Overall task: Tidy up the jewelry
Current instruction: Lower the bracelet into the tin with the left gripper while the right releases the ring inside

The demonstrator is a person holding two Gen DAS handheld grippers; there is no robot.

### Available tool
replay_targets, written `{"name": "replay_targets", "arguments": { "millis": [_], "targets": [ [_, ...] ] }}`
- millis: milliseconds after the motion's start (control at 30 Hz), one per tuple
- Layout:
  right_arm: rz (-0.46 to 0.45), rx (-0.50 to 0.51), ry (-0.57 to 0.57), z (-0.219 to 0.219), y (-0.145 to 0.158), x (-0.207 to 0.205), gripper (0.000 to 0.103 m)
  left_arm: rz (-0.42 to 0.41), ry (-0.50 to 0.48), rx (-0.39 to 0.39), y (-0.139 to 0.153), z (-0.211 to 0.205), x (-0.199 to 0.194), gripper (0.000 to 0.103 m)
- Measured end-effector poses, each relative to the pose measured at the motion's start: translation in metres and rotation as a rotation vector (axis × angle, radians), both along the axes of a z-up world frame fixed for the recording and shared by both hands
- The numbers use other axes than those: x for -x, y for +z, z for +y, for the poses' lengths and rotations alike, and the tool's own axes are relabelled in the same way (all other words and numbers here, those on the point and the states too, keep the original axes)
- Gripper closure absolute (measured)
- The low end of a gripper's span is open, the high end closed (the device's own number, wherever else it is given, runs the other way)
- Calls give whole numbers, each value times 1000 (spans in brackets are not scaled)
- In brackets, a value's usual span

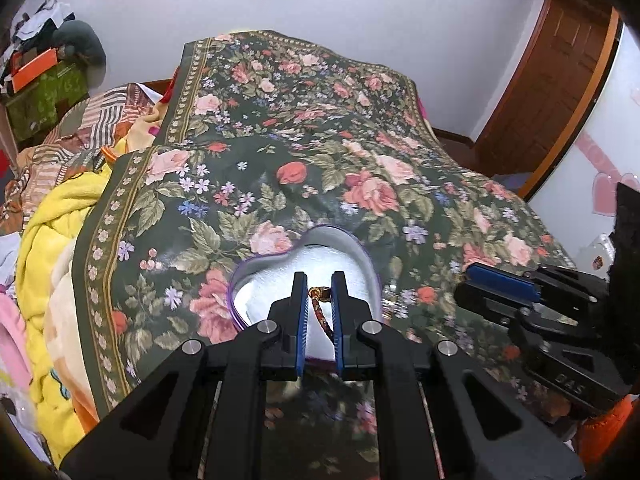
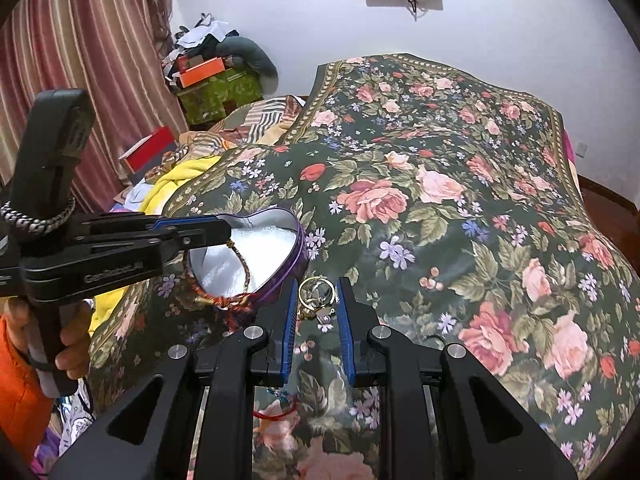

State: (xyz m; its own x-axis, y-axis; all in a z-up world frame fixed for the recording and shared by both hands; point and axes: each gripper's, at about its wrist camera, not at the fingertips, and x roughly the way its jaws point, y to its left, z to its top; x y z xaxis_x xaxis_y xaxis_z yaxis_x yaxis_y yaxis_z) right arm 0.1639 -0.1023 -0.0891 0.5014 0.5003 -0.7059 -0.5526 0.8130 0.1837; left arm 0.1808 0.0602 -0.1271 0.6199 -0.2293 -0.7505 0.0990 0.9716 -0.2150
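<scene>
A purple heart-shaped tin with white lining sits open on the floral bedspread. My left gripper is above the tin, its fingers a small gap apart, and a braided red-and-gold bracelet hangs between them over the tin; whether it is pinched is unclear. My right gripper is open just right of the tin, with its fingers on either side of a gold ring and small silver pieces lying on the bedspread. It also shows in the left wrist view.
A red cord bracelet lies on the bedspread below my right gripper. Yellow and striped blankets are piled at the left. A green box with clutter stands by the curtain. A wooden door is at the right.
</scene>
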Motion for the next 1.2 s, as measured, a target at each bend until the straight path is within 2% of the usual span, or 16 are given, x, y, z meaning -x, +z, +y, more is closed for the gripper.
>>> {"name": "replay_targets", "arguments": {
  "millis": [200,467,633,967,1200],
  "targets": [
    [4,1,10,10,-1,-9,86,14,12,-42,-10,5,-14,93],
    [-11,16,57,33,0,-17,86,2,33,-32,-8,15,-12,93],
    [-2,22,93,50,-2,-20,86,-35,47,-45,3,21,-2,82],
    [54,33,152,64,-12,-18,86,-51,87,-71,7,30,6,80],
    [62,10,127,51,1,-20,85,-47,92,-81,7,28,14,74]
  ]
}}
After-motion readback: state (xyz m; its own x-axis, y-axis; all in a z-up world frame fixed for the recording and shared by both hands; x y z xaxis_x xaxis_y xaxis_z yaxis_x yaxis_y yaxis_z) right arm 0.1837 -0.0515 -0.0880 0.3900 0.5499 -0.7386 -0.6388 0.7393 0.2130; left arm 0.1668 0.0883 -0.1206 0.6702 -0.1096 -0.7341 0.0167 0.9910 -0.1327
